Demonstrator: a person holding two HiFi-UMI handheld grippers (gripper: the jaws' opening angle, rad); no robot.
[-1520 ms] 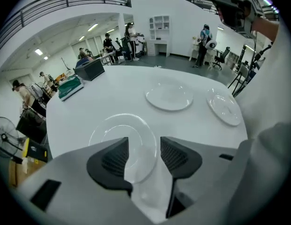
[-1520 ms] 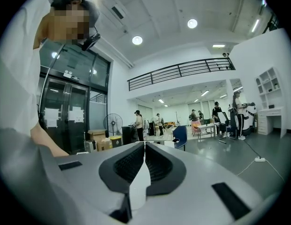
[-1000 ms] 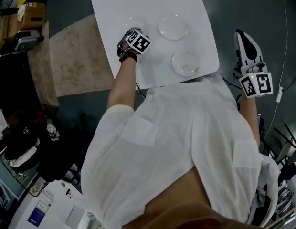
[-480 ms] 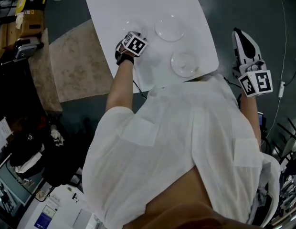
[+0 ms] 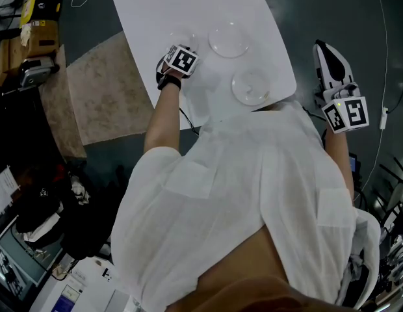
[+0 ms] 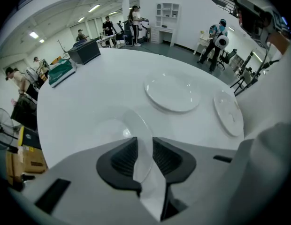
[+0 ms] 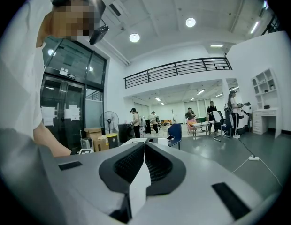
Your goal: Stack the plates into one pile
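Note:
Three clear plates lie on the white table [image 5: 156, 5]. The left plate [image 5: 183, 39] has its near rim [image 6: 141, 139] between the pads of my left gripper [image 6: 144, 146], which points steeply down under its marker cube [image 5: 182, 60]. Its jaws are closing and the pads meet the rim on both sides. A second plate [image 5: 229, 39] [image 6: 172, 93] lies in the middle and a third [image 5: 250, 86] [image 6: 228, 112] nearer the person. My right gripper [image 5: 326, 49] [image 7: 144, 149] hangs beside the table's right edge over the dark floor, shut with nothing in it.
A beige rug [image 5: 97, 83] lies left of the table, with boxes and gear [image 5: 32, 38] beyond it. A cable [image 5: 383, 109] runs across the floor on the right. Several people and desks stand far off in the hall.
The left gripper's marker cube has rolled a little above the left plate. Both hands keep their places.

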